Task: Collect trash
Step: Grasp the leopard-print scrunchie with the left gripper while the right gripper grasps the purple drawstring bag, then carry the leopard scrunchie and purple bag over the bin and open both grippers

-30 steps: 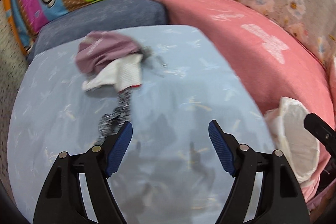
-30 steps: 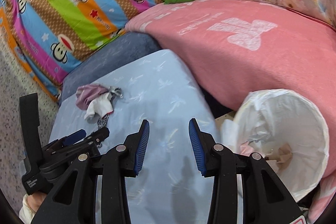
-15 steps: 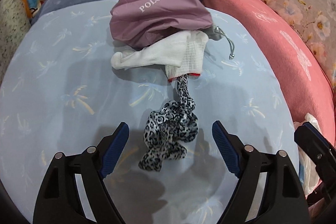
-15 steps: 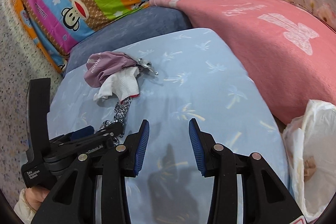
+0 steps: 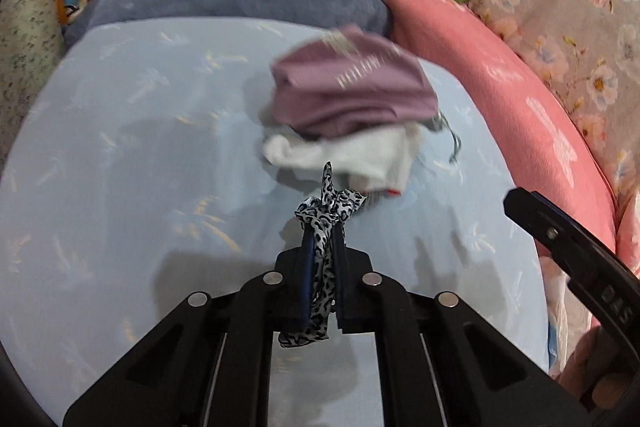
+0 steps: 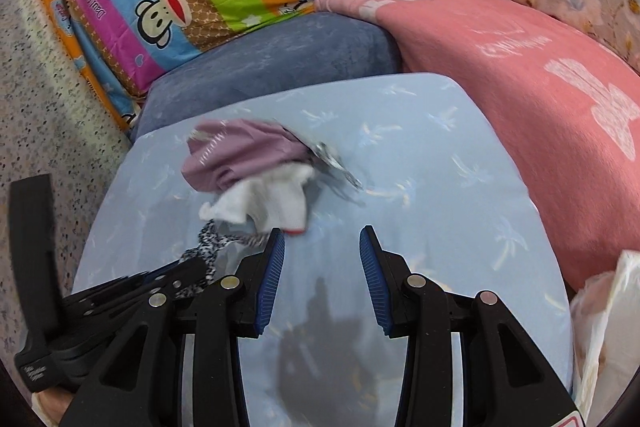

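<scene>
Two views, left wrist first: my left gripper (image 5: pixel 321 247) is clamped tight on a leopard-print fabric strip (image 5: pixel 324 251), black-and-white spotted, thin and crumpled. Its knotted end bunches just beyond the fingertips and a loose tail dangles below the pads. Ahead, a soft mauve pouch (image 5: pixel 348 83) sits on a white ribbed sock (image 5: pixel 352 155), both on the pale blue bedsheet (image 5: pixel 120 147).

Right wrist view: my right gripper (image 6: pixel 322 247) hangs with its fingers apart, ridged blue pads (image 6: pixel 272 279) holding nothing, just in front of the sock (image 6: pixel 272 199). Leftward, the spotted strip (image 6: pixel 208 243) rises from my left gripper (image 6: pixel 180 271). A crinkly white plastic bag (image 6: pixel 608 311) sits at the right edge.
</scene>
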Demonstrator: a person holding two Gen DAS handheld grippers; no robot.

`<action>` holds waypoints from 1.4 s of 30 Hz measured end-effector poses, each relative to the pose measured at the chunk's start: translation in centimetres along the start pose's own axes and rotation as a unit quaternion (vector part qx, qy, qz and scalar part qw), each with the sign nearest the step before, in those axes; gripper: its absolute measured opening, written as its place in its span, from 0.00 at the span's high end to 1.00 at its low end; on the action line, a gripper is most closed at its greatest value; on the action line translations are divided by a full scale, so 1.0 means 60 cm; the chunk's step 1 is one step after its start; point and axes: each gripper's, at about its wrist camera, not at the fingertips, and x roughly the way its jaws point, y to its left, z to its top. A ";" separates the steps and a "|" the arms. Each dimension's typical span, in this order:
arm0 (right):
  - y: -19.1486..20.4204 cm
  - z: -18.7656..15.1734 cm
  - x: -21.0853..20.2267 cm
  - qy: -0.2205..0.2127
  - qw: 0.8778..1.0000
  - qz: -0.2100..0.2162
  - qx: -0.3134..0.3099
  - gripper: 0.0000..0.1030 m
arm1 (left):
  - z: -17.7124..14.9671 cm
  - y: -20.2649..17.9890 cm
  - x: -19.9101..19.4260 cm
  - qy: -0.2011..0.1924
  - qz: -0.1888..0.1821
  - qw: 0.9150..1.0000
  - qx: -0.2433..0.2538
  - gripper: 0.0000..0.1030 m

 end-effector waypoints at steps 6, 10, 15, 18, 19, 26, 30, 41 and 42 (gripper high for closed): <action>0.043 0.055 0.046 0.000 1.000 0.011 -0.019 0.62 | 0.038 0.033 -0.046 -0.049 0.018 0.999 -0.012 0.92; 0.066 0.085 0.082 0.005 0.999 0.012 -0.029 0.62 | 0.068 0.040 -0.048 -0.067 0.031 0.997 -0.013 0.92; 0.085 0.096 0.132 0.026 0.999 0.011 -0.041 0.65 | 0.091 0.045 -0.038 -0.072 0.039 0.997 -0.010 0.92; 0.091 0.088 0.142 0.038 0.998 0.016 -0.046 0.98 | 0.090 0.045 -0.035 -0.068 0.038 0.997 -0.007 0.92; 0.091 0.083 0.137 0.036 0.998 0.019 -0.043 0.98 | 0.088 0.045 -0.036 -0.067 0.036 0.997 -0.006 0.92; 0.082 0.062 0.047 -0.004 0.999 0.030 -0.024 0.99 | 0.073 0.028 -0.049 -0.064 0.020 0.998 -0.002 0.92; 0.075 0.059 -0.021 -0.035 0.999 0.025 -0.020 0.99 | 0.065 0.002 -0.071 -0.071 0.008 0.997 0.009 0.92; 0.030 0.033 -0.190 -0.103 0.995 0.016 0.010 0.99 | 0.024 -0.084 -0.133 -0.089 -0.026 0.994 0.051 0.92; 0.023 0.029 -0.205 -0.109 0.994 0.015 0.014 0.99 | 0.019 -0.092 -0.137 -0.090 -0.029 0.994 0.056 0.92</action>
